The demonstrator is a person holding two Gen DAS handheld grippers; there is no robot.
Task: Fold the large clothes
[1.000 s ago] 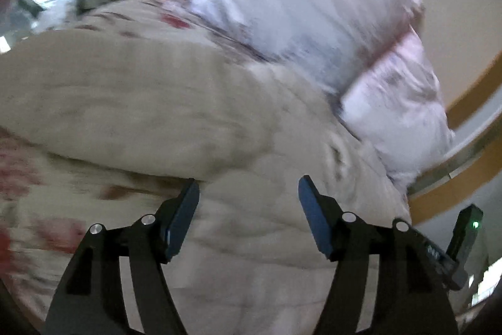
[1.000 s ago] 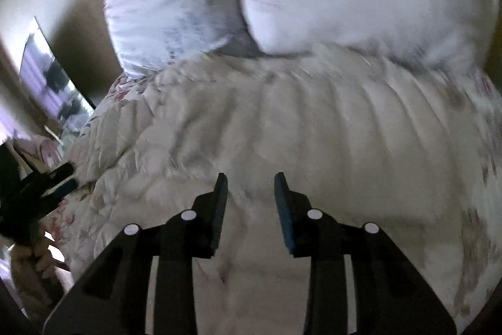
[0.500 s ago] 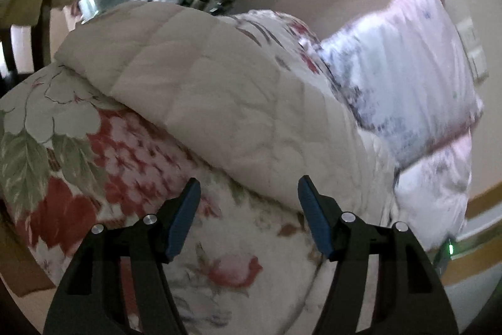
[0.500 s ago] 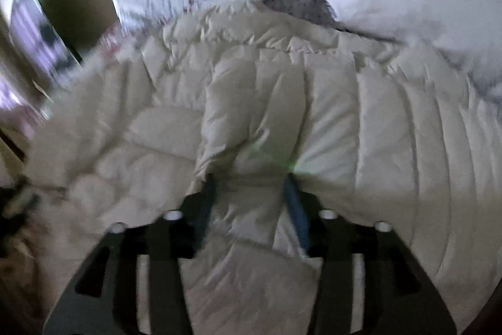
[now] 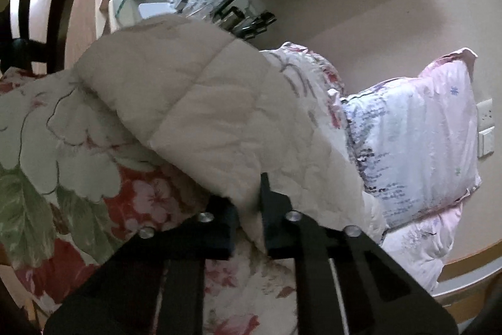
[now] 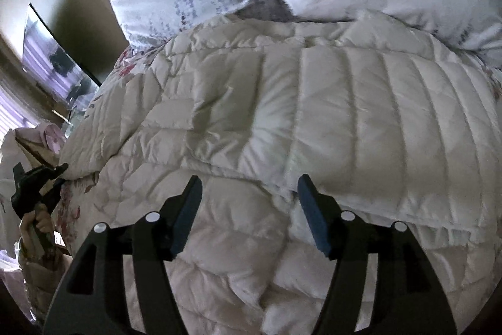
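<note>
Since the frame half a second before, the left gripper [image 5: 249, 209] had gone from spread fingers to a pinch on the coat [image 5: 200, 102], while the right gripper [image 6: 248, 209] had gone the other way, from squeezing a quilted ridge to standing open above it.

Nearest the left camera, the fingers [image 5: 269, 209] were pressed onto a thin fold at the coat's edge, with cloth bunched between them. The cream padded coat rose from that pinch as a rounded hump, lying over the floral quilt [image 5: 62, 153] on the bed. Beyond it, at the head of the bed, a pillow [image 5: 417, 140] leaned against the wall.

In the right view the blue fingers [image 6: 185, 218] were spread wide and held nothing, hovering just over the coat [image 6: 313, 121], close to the edge of its upper layer. Farther off, two pillows stood at the head end. At the left side of the bed the left gripper could be seen at the coat's edge.

Judged from this, the step was carrying the left edge across to make a fold. To do it well, the left pinch should hold both layers of the padded edge, because slippery fabric may slide out. The right gripper would best take the matching edge before lifting, so the edge travels level. Both should lift only enough to clear the bulk, then lay the flap down along a quilted seam.
</note>
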